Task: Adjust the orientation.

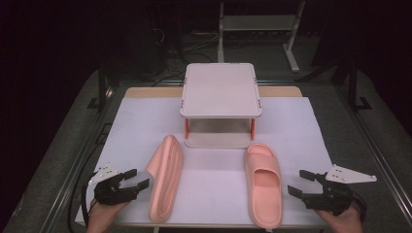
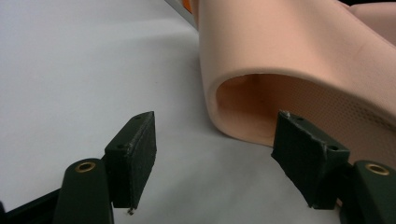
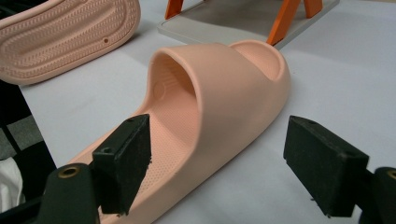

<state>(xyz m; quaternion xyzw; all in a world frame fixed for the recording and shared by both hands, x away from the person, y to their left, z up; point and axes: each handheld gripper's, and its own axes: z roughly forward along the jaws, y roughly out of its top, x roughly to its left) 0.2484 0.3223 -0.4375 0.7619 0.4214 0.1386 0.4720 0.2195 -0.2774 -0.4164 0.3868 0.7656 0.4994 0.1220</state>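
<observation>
Two salmon-pink slide slippers lie on the white table cover. The left slipper (image 1: 165,177) rests on its side, sole toward the middle. My left gripper (image 1: 137,178) is just left of it, jaws open. In the left gripper view that slipper's strap opening (image 2: 299,51) is right ahead of my left gripper (image 2: 217,140), and one pad (image 2: 303,154) is near the strap edge without pressing on it. The right slipper (image 1: 263,182) lies sole down. My right gripper (image 1: 300,182) stands open to its right. In the right gripper view this slipper (image 3: 224,79) is in front of my right gripper (image 3: 219,149), untouched.
A small white two-level rack (image 1: 221,90) with orange legs stands at the back middle, just beyond the slippers' toes. The white cover (image 1: 301,136) has free room on both sides of the rack. The table's front edge runs just below the slippers' heels.
</observation>
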